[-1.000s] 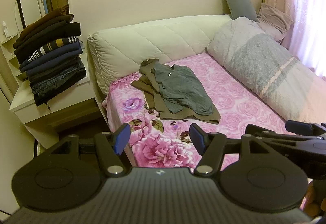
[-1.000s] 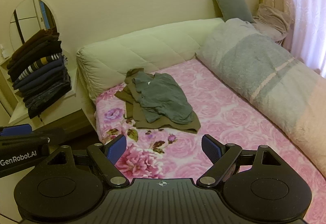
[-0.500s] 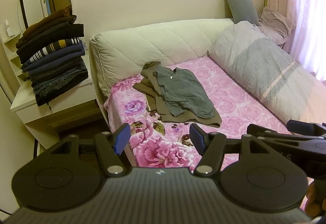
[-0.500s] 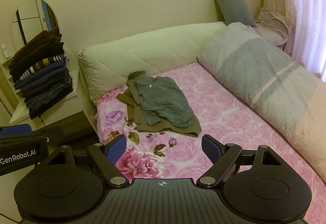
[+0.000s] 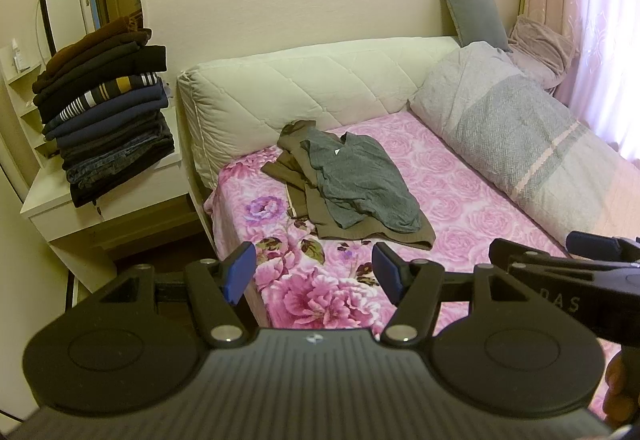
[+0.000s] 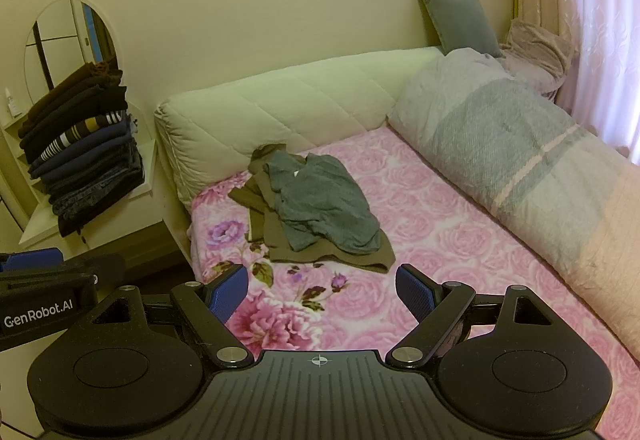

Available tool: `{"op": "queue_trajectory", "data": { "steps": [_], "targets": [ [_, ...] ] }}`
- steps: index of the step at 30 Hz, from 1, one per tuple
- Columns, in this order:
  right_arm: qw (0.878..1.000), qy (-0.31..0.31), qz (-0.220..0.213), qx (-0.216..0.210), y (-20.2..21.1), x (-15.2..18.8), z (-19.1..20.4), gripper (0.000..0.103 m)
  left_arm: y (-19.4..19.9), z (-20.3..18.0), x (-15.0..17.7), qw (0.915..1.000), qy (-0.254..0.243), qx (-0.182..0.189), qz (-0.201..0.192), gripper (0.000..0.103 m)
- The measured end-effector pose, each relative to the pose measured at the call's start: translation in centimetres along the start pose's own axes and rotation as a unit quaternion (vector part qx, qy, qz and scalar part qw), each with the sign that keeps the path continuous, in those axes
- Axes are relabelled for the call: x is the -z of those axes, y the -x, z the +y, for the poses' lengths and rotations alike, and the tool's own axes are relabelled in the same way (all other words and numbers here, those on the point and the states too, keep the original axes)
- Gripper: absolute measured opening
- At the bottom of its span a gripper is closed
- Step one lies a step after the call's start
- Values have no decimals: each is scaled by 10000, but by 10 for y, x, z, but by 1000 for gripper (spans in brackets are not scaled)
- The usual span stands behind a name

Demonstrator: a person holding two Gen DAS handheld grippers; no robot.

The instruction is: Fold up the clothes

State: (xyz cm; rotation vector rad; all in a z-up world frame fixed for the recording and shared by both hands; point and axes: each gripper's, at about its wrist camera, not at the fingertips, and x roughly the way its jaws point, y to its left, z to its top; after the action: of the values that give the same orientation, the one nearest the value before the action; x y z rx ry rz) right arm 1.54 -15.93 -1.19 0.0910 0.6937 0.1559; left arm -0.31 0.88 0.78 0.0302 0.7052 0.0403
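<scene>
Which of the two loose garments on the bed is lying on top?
The grey shirt is on top, crumpled, with a small white tag showing; the olive-brown garment lies spread underneath it.

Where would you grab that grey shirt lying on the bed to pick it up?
Take the grey shirt by its collar end, where the white tag shows, coming down from above. It lies crumpled on top of the brown garment, so a shallow pinch lifts only the shirt.

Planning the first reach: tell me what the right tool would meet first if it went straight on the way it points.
Likely the pink floral bedspread, just short of the crumpled grey shirt lying on the brown garment. The right tool is open and empty; nothing stands between. Depth is uncertain.
</scene>
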Motion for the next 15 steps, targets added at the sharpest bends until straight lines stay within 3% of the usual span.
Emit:
{"op": "queue_trajectory", "data": {
  "steps": [15],
  "targets": [
    [10000, 35, -47, -6, 7, 4, 2, 84, 4, 3, 4, 10000, -18, 17, -47, 61]
  ]
}}
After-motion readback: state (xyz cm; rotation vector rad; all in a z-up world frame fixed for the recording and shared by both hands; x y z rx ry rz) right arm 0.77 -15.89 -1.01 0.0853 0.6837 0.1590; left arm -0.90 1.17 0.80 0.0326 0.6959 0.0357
